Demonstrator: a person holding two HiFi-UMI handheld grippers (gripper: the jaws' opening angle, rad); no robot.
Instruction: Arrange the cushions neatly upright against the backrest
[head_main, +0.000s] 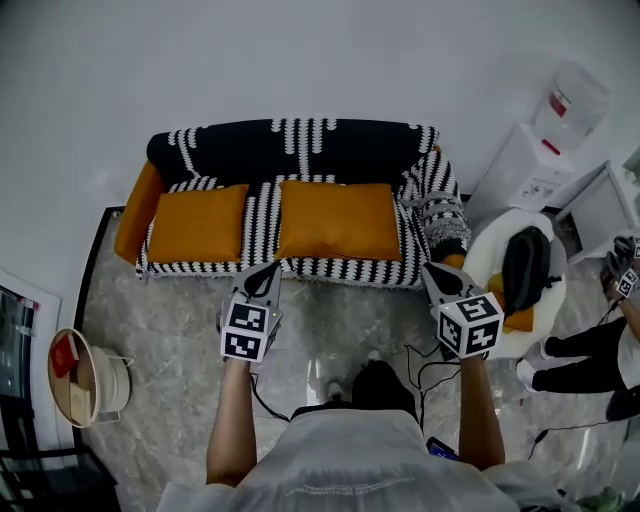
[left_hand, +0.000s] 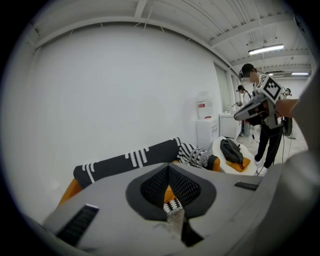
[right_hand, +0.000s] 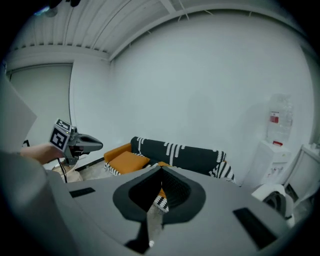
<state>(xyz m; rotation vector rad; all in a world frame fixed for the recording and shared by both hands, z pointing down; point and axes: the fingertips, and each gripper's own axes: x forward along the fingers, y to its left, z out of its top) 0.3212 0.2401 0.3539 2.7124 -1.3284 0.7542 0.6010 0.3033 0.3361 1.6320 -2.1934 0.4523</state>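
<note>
My left tool (head_main: 268, 272), right tool (head_main: 430, 272) jaws together, empty, near sofa (head_main: 290, 145) front edge; cushions (head_main: 338, 220) flat; floor (head_main: 330, 330) open.

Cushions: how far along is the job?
Done: nothing. The left cushion and the right cushion both lie flat on the sofa seat, not upright against the backrest. In hand: nothing; the left gripper and the right gripper are shut and empty, in front of the seat. Left: stand both cushions up against the backrest.

Orange left cushion (head_main: 197, 223), orange right cushion (head_main: 339, 220): 2 flat on sofa (head_main: 290, 148) seat, apart.
</note>
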